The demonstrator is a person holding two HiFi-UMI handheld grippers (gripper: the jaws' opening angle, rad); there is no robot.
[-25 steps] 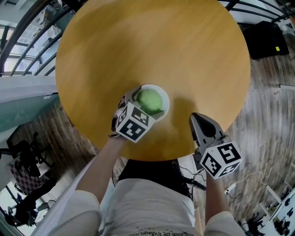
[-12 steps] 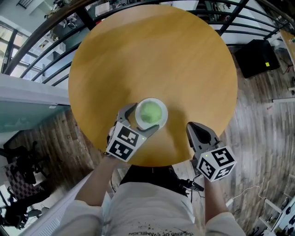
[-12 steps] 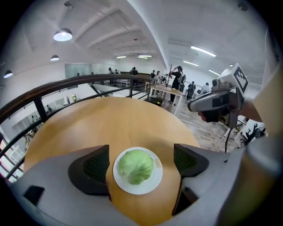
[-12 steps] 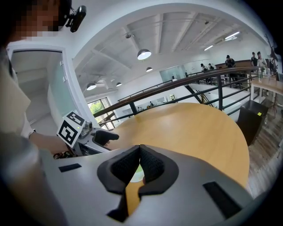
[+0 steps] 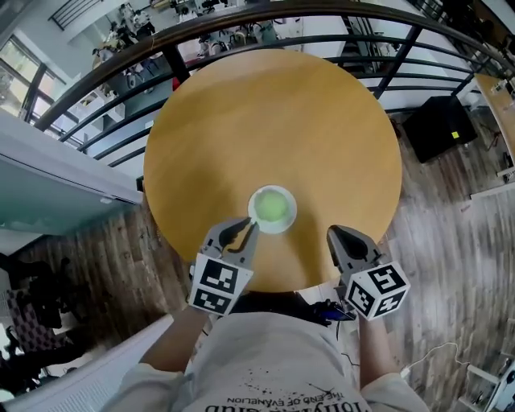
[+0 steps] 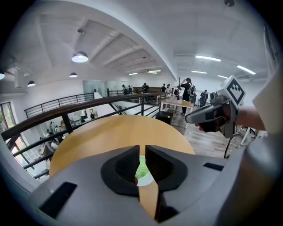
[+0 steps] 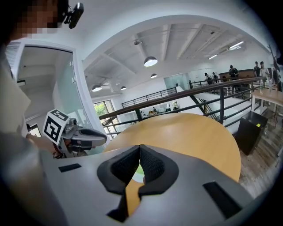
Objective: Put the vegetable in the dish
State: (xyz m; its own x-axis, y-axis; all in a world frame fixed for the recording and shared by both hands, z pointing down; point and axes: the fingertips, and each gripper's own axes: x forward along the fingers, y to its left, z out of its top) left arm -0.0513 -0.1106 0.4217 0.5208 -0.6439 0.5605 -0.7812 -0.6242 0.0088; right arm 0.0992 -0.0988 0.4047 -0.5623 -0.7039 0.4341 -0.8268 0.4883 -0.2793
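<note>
A green vegetable (image 5: 273,208) lies in a small white dish (image 5: 255,212) near the front edge of the round wooden table (image 5: 273,121). My left gripper (image 5: 246,227) hangs just in front of the dish, apart from it. Its jaws have just been closing and now stand together with nothing between them. In the left gripper view (image 6: 141,152) only a thin slit shows, and the vegetable (image 6: 141,170) appears through it. My right gripper (image 5: 339,236) is shut and empty over the table's front right edge. Its pads meet in the right gripper view (image 7: 139,150).
A black metal railing (image 5: 241,24) curves behind the table. A black box (image 5: 438,129) stands on the wooden floor at the right. The person's body is close against the table's front edge. People stand far off in the hall.
The left gripper, which stood open around the dish, has drawn back from it, lifted and closed. The right gripper has lifted too. The vegetable stays in the dish.
</note>
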